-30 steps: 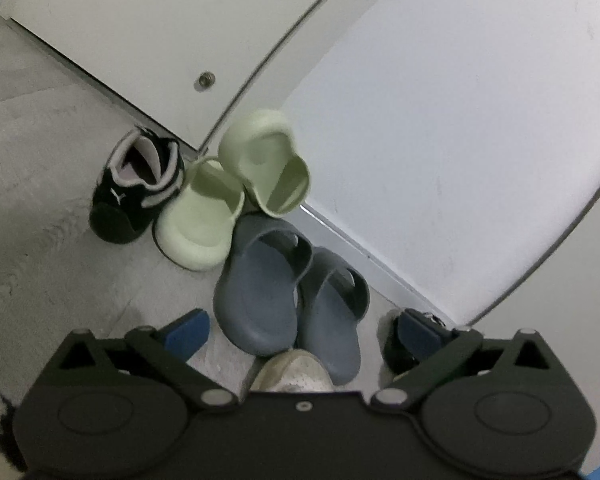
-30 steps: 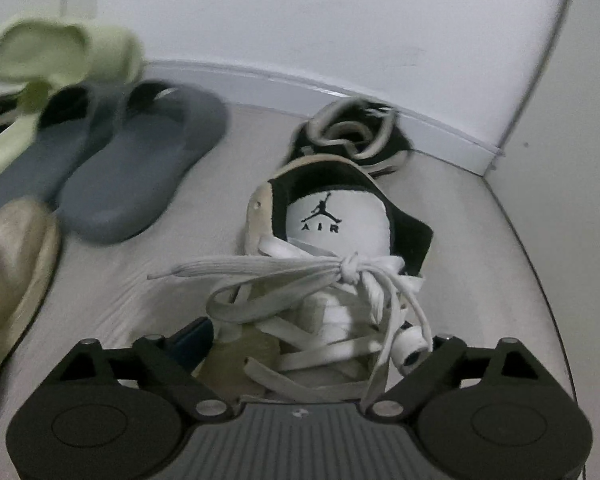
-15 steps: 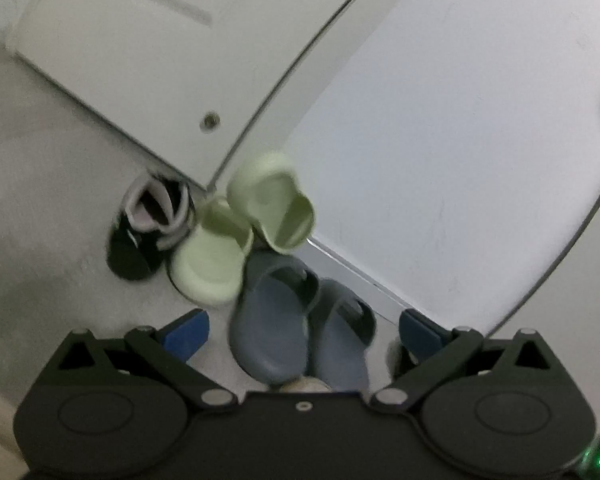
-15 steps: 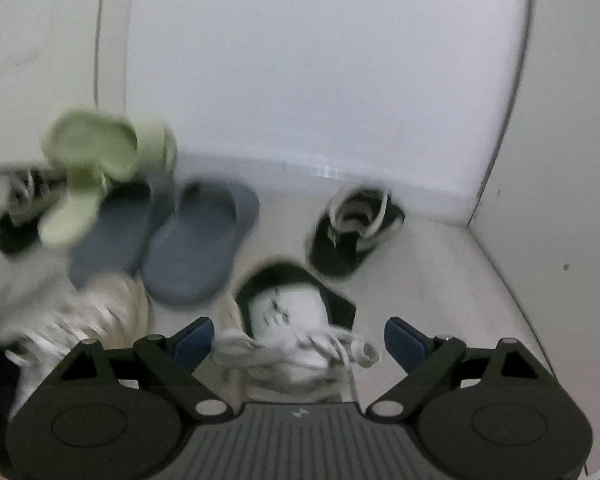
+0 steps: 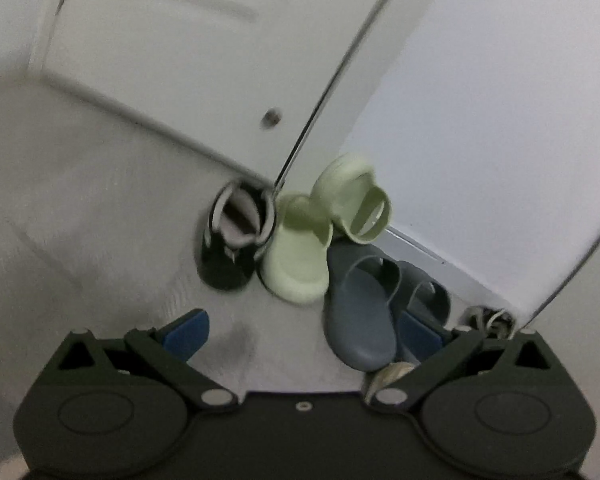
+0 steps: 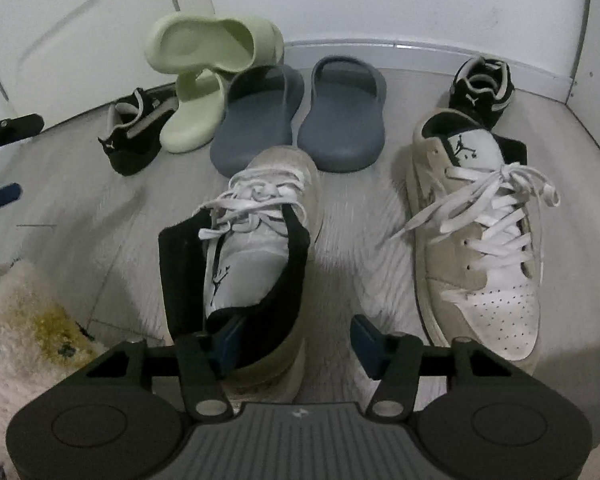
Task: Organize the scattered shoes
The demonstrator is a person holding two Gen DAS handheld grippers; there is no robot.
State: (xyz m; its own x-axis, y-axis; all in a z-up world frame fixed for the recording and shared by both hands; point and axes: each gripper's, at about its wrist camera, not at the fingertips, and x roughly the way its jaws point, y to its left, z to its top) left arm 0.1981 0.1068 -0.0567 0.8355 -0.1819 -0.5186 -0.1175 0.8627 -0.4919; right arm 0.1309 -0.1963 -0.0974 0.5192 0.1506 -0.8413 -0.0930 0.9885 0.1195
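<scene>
Right gripper (image 6: 296, 344) now straddles left sneaker's (image 6: 256, 256) heel edge.

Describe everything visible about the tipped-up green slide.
The upper green slide is pale green, moulded in one piece from what looks like foam, with a wide strap band. It is tipped on its side, footbed facing the right wrist camera, propped on the other green slide lying flat beneath it. It sits by the corner of wall and door; its strap end is beside the left grey slide.
</scene>
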